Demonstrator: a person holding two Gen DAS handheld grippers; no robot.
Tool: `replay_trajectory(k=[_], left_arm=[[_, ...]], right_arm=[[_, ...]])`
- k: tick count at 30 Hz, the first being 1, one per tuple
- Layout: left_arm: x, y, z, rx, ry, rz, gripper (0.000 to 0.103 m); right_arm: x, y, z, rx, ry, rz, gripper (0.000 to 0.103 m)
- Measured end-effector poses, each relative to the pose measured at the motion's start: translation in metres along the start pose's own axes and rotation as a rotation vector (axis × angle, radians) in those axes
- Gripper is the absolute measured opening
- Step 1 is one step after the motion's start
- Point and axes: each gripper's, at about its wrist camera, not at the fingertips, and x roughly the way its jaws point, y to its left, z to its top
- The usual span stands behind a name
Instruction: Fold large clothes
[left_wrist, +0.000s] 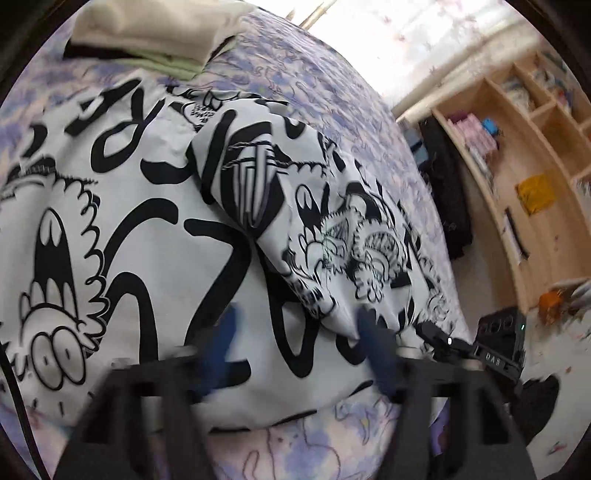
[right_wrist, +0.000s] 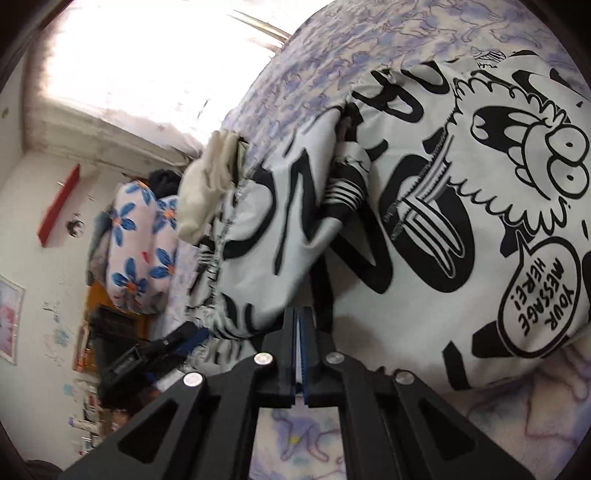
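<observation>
A large white garment (left_wrist: 122, 206) with bold black cartoon print lies spread on the bed, one flap (left_wrist: 266, 177) folded over its middle. My left gripper (left_wrist: 295, 350) hovers over the garment's near edge, blurred and open; nothing is pressed between its blue pads (left_wrist: 373, 347), and the flap's tip lies beside the right one. In the right wrist view the same garment (right_wrist: 424, 258) fills the right half. My right gripper (right_wrist: 298, 328) is shut on the garment's near hem, and a taut crease runs up from its tips. The right gripper (left_wrist: 480, 354) also shows low on the right in the left wrist view.
The bed sheet (left_wrist: 314, 74) is pale with a purple pattern. A stack of folded cream and green clothes (left_wrist: 159, 33) sits at the far corner. A wooden shelf unit (left_wrist: 535, 166) and dark hanging clothes (left_wrist: 447, 192) stand beside the bed. A floral pillow (right_wrist: 140, 240) lies at one end.
</observation>
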Motion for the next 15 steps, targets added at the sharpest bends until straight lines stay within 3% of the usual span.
replay_trajectory(k=[2, 4, 6, 11, 13, 14, 15], left_arm=[[0.005, 0.009, 0.005, -0.031, -0.002, -0.051, 0.074], [0.013, 0.017, 0.011, -0.078, 0.008, -0.114, 0.074], [0.025, 0.022, 0.018, -0.098, 0.018, -0.154, 0.074], [0.049, 0.021, 0.031, -0.088, 0.031, -0.159, 0.073], [0.053, 0.02, 0.036, -0.095, 0.006, -0.174, 0.047], [0.054, 0.018, 0.038, -0.095, -0.001, -0.162, 0.006], [0.054, 0.015, 0.04, -0.093, -0.012, -0.122, 0.001]], right_arm=[[0.0, -0.001, 0.003, 0.03, -0.001, 0.016, 0.006], [0.005, -0.003, 0.007, 0.061, 0.012, 0.003, 0.029], [0.011, -0.005, 0.009, 0.084, 0.013, -0.011, 0.04], [0.031, -0.001, 0.012, 0.11, 0.028, -0.001, 0.04], [0.04, 0.001, 0.014, 0.118, 0.02, -0.002, 0.04], [0.042, 0.001, 0.015, 0.117, 0.012, -0.001, 0.04], [0.043, 0.003, 0.017, 0.113, -0.008, -0.001, 0.041]])
